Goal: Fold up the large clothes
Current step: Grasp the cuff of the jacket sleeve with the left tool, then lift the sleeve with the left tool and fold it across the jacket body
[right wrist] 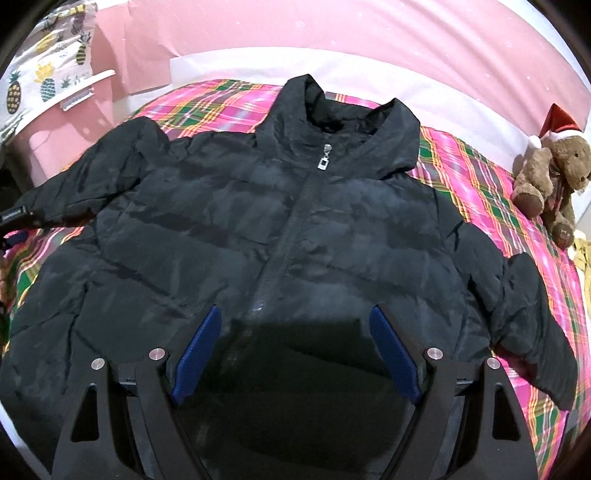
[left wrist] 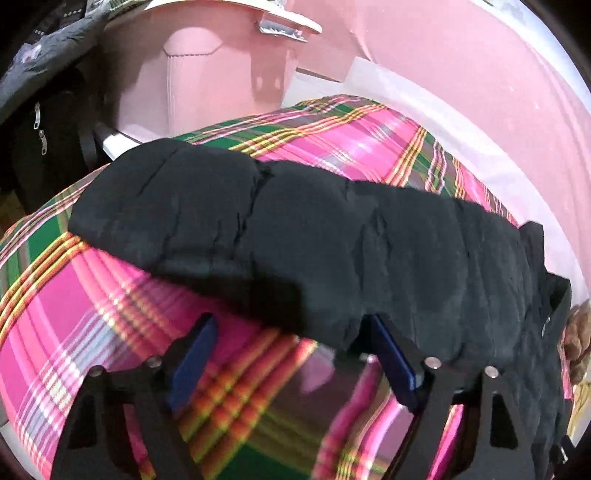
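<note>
Pink walls back the plaid bedspread (right wrist: 461, 177) where the black puffer jacket (right wrist: 258, 229) lies flat, zipped, soft and bulky, likely slippery, best pinched at a sleeve (left wrist: 221, 221) by the wide-open left gripper (left wrist: 291, 354) or right gripper (right wrist: 295, 347).

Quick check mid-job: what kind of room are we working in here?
Most likely a bedroom: the black puffer jacket lies spread on a bed with a pink plaid bedspread, a teddy bear in a Santa hat sits at its edge, and pink walls surround it.
</note>
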